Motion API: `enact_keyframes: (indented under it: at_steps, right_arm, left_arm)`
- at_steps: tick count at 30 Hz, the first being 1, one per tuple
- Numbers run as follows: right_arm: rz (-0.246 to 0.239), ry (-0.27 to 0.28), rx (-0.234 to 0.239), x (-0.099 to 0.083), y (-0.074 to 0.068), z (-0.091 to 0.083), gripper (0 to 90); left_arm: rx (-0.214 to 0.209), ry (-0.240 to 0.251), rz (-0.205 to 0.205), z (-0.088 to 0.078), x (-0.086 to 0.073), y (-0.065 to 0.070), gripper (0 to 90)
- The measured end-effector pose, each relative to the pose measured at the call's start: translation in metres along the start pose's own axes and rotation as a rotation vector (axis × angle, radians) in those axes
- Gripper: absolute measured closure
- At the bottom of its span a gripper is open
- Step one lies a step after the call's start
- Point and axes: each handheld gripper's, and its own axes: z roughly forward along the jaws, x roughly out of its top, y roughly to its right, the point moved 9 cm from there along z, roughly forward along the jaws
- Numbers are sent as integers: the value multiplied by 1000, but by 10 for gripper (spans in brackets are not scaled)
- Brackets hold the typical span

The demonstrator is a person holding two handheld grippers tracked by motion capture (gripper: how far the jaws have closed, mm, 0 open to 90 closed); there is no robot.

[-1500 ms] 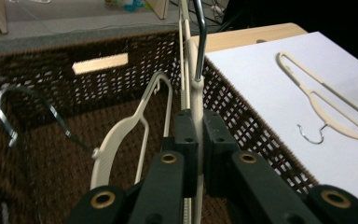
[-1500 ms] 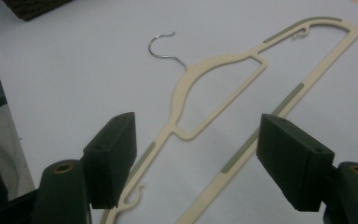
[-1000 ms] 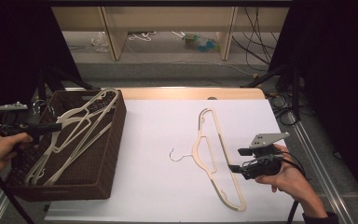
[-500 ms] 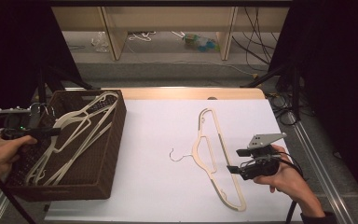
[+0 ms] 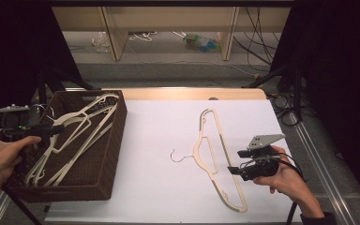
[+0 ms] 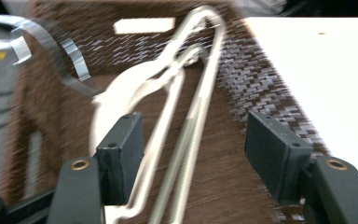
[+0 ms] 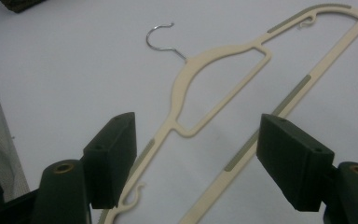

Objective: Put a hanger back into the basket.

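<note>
On the white table sheet (image 5: 159, 154) toward four o'clock, cream hanger (image 5: 211, 154) lying flat, right gripper (image 5: 234, 169) jaws wide beside it, left gripper (image 5: 58, 130) at nine o'clock, jaws just opened, apparently clear of hangers (image 5: 75, 131) in the wicker basket (image 5: 108, 164).

Cream hangers (image 6: 186, 116) between parted jaws

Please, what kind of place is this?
Probably a lab or workshop set up for recording. A white table holds a hanger and a woven basket; behind are black curtains and loose cables on the floor.
</note>
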Motion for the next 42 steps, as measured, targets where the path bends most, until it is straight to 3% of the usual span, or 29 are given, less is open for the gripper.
enact_keyframes:
  at_steps: [7, 8, 12, 13, 14, 15, 16, 21, 25, 30, 36, 42]
  right_arm:
    - [47, -18, -45, -5, 6, 6, 263]
    - [80, -29, -41, -6, 4, 5, 254]
    - [82, -67, -40, -11, 5, 9, 215]
    - [72, -72, -49, -12, 7, 10, 216]
    - [119, -92, -52, -14, 5, 11, 215]
    - [93, -94, -61, -15, 8, 14, 214]
    - [116, -105, -65, -16, 8, 15, 214]
    - [145, -154, -89, -23, 11, 24, 221]
    - [146, -180, -89, -28, 13, 30, 230]
    - [149, -197, -82, -32, 15, 36, 235]
    - [156, -226, -88, -37, 17, 40, 249]
    - [164, -243, -86, -41, 17, 45, 252]
  left_arm:
    - [-163, 46, 96, -1, -4, 85, 323]
    - [-182, 52, 111, -1, -5, 97, 318]
    - [-273, 70, 143, 1, -13, 143, 301]
    - [-285, 86, 160, 3, -15, 153, 292]
    - [-295, 69, 180, 3, -19, 161, 281]
    - [-305, 72, 181, 4, -22, 171, 274]
    - [-323, 96, 200, 7, -23, 180, 263]
    - [-391, 64, 240, 17, -44, 220, 239]
    - [-397, 45, 307, 29, -63, 245, 225]
    - [-433, 37, 339, 48, -83, 265, 216]
    - [-451, 17, 343, 75, -108, 272, 176]
    - [-448, 12, 362, 80, -120, 271, 164]
